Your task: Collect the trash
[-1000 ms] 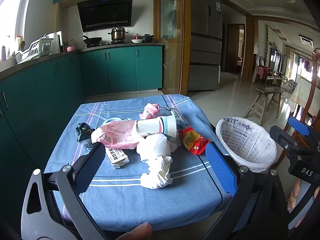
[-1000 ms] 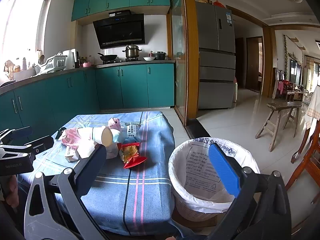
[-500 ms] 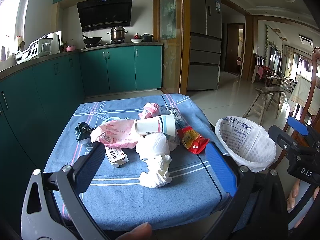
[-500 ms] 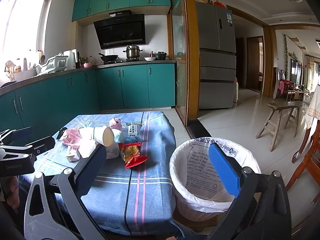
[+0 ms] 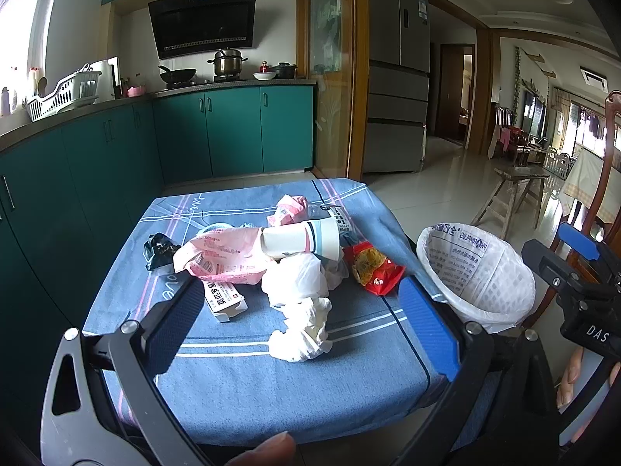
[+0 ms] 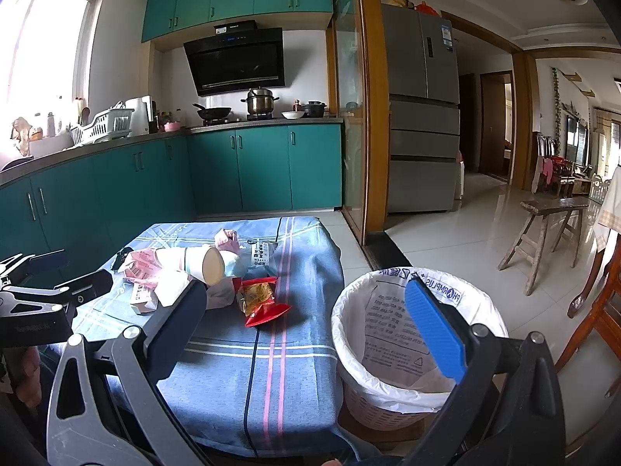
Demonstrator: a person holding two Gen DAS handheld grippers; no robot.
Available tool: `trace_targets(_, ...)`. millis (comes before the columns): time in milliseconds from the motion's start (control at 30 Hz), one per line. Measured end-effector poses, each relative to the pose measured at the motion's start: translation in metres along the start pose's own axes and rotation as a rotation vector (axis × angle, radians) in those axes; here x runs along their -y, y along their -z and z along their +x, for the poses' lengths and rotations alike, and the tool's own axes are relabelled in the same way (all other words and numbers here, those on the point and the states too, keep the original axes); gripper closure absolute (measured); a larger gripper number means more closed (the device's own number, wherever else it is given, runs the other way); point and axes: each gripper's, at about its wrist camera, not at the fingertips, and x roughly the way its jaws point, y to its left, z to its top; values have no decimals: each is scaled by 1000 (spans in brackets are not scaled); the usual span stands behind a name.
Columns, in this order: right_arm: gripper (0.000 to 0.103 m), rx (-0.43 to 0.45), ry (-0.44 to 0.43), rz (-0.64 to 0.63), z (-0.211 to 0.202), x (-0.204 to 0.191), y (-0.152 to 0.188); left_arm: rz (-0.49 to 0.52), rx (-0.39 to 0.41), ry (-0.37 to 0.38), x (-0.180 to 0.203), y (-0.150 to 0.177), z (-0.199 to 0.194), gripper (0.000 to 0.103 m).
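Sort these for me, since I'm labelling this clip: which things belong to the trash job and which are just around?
Job:
crumpled tissue
paper cup
red snack wrapper
pink bag
small carton
lined bin
left gripper, right gripper, both open

Just around:
steel pot
dish rack
wooden stool
fridge

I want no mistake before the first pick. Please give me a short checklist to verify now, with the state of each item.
1. Left gripper open and empty: ok.
2. Right gripper open and empty: ok.
3. Bin lined, mouth unobstructed, beside the table: ok.
4. Crumpled tissue is nearest, free on top of the cloth: ok.
5. Paper cup lies on its side across other trash; whether liquid is inside: cannot tell.
6. Red snack wrapper lies apart, reachable: ok.
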Motion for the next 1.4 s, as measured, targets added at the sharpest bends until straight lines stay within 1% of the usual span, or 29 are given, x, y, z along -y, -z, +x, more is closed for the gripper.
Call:
trace_targets(767, 3, 7, -5, -10, -6, 0, -1, 3, -4, 4, 3, 1, 2, 3)
trace_targets(1400, 3, 30, -11, -19, -9, -3, -3, 2, -1, 4, 3, 1, 1, 3)
